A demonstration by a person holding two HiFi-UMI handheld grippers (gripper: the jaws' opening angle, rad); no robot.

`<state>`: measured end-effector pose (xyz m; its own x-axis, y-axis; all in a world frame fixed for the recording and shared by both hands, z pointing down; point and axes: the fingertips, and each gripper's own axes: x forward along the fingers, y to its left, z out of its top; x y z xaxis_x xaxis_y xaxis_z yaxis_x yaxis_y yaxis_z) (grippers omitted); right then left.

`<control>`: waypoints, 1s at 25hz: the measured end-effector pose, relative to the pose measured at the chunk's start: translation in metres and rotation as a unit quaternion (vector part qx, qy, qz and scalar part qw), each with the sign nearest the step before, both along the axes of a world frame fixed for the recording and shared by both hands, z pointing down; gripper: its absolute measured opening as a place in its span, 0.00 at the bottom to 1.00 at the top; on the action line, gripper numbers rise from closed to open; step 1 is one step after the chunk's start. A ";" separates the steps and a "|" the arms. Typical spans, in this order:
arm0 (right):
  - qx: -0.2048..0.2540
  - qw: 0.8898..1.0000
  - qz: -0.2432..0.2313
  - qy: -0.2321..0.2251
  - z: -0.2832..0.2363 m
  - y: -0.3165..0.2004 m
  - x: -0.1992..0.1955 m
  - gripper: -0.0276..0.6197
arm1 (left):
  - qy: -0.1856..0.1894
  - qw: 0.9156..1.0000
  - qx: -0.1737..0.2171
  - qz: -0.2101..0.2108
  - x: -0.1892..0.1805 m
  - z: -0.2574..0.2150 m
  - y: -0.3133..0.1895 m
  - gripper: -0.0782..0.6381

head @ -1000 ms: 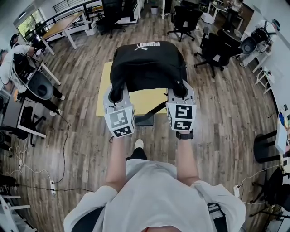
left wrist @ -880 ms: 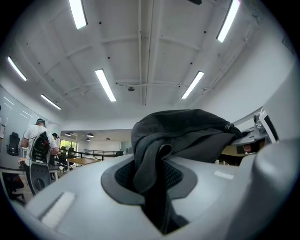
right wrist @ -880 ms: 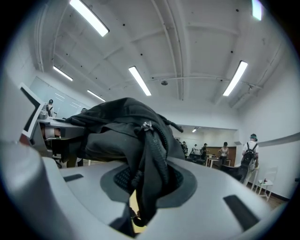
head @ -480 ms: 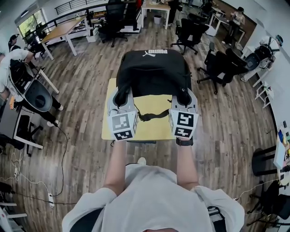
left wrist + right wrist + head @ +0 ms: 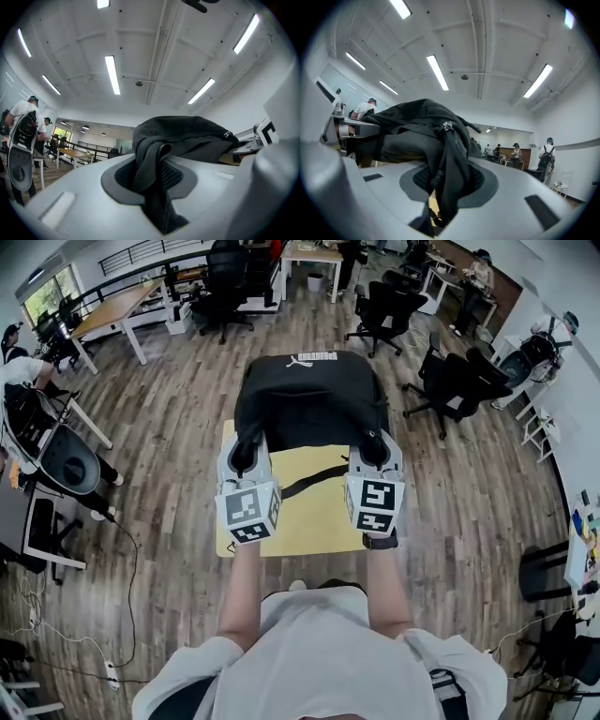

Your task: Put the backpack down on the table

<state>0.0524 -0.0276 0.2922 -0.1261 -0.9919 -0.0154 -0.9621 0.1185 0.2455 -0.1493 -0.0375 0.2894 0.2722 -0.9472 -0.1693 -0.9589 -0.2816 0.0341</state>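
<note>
Room: open office with a wood floor; small yellow-topped desk [image 5: 314,521] in front of you.
Bag: black fabric backpack [image 5: 309,399], held over the desk's far half.
Jaws: your left gripper [image 5: 246,451] and right gripper [image 5: 377,448] each pinch its fabric.
Progress: apparently not set down; lowering and release remain.

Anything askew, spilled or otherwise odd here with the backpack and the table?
Nothing is spilled or damaged. One loose end: a strap trails from the backpack over the yellow table. The left gripper and right gripper each pinch the bag's fabric. The bag also reaches past the table's far edge.
</note>
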 end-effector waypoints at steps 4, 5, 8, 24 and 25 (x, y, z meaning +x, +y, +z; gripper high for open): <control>-0.012 1.000 0.004 -0.002 0.006 -0.021 0.003 0.20 | 0.003 1.000 -0.016 0.004 0.003 0.007 -0.022 0.22; -0.016 1.000 0.004 -0.004 0.010 -0.025 0.002 0.20 | 0.003 1.000 -0.020 0.002 0.002 0.010 -0.027 0.22; -0.025 1.000 0.000 -0.010 0.020 -0.041 0.003 0.20 | 0.002 1.000 -0.029 -0.004 0.002 0.020 -0.042 0.22; -0.022 0.997 -0.060 -0.041 0.014 -0.185 0.071 0.20 | -0.005 0.996 -0.038 -0.080 0.080 0.012 -0.162 0.22; -0.021 0.997 -0.060 -0.041 0.014 -0.190 0.074 0.20 | -0.006 0.996 -0.039 -0.083 0.085 0.013 -0.168 0.22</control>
<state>0.1267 -0.2181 0.3060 -0.2443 -0.9696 0.0114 -0.9570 0.2430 0.1586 -0.0640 -0.2051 0.3021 0.1131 -0.9894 -0.0916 -0.9925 -0.1169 0.0370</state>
